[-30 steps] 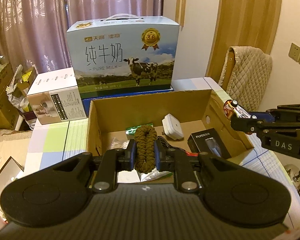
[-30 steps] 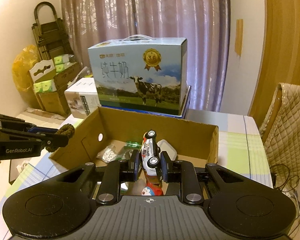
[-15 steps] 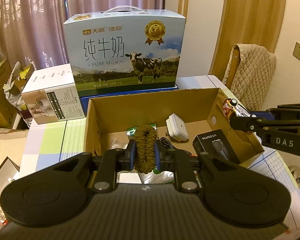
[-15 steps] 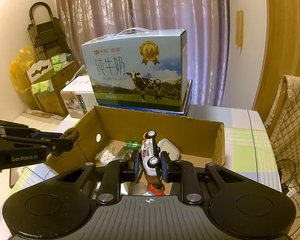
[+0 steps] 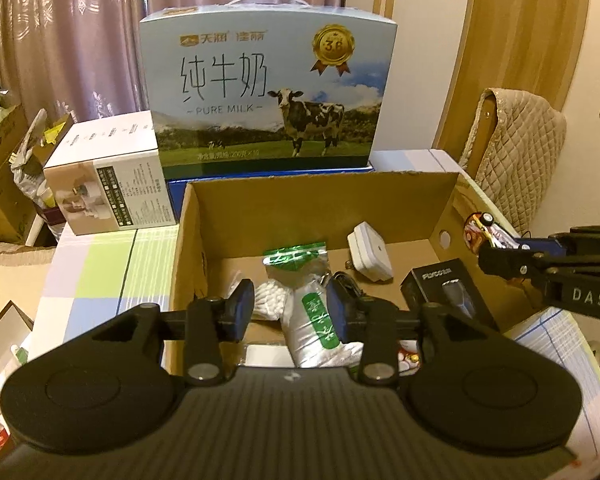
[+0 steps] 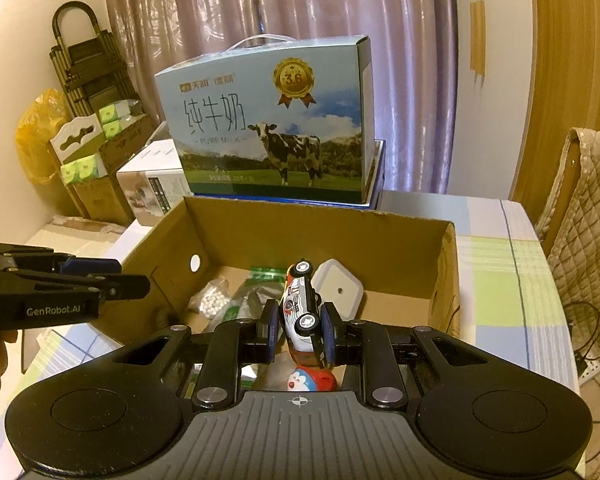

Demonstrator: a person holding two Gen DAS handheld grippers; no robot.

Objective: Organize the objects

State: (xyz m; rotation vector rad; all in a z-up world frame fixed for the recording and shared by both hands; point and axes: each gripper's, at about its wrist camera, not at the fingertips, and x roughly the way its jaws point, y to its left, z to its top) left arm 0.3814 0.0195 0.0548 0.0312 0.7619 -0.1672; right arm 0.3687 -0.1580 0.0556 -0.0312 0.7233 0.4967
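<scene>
We are counting two hand-held grippers over one open cardboard box point(image 5: 400, 196) on the checked table point(image 5: 100, 264). The left hand-held gripper point(image 5: 291, 309) has just been opening; its jaws are standing apart with nothing clamped, only box contents lying below the gap. The braided rope it carried is no longer between the pads, and we cannot find it in either view. The right hand-held gripper point(image 6: 298, 330) is clamping one toy car point(image 6: 300, 304), glossy white with red markings and black wheels, nose up, above the box's near right part.

Inside the box we are seeing: one clear bag of white cotton swabs point(image 5: 270, 300); one silvery foil pouch point(image 5: 316, 328) with a green label; one green-topped zip bag point(image 5: 296, 258); one white rounded-square plug adapter point(image 5: 370, 250) at the far wall; one matte black rectangular carton point(image 5: 444, 292) at the right; one small red round figure point(image 6: 312, 380) at the near edge.

Behind the box one printed milk carton point(image 5: 268, 92) with a handle is standing, and one white box point(image 5: 108, 184) to its left.
</scene>
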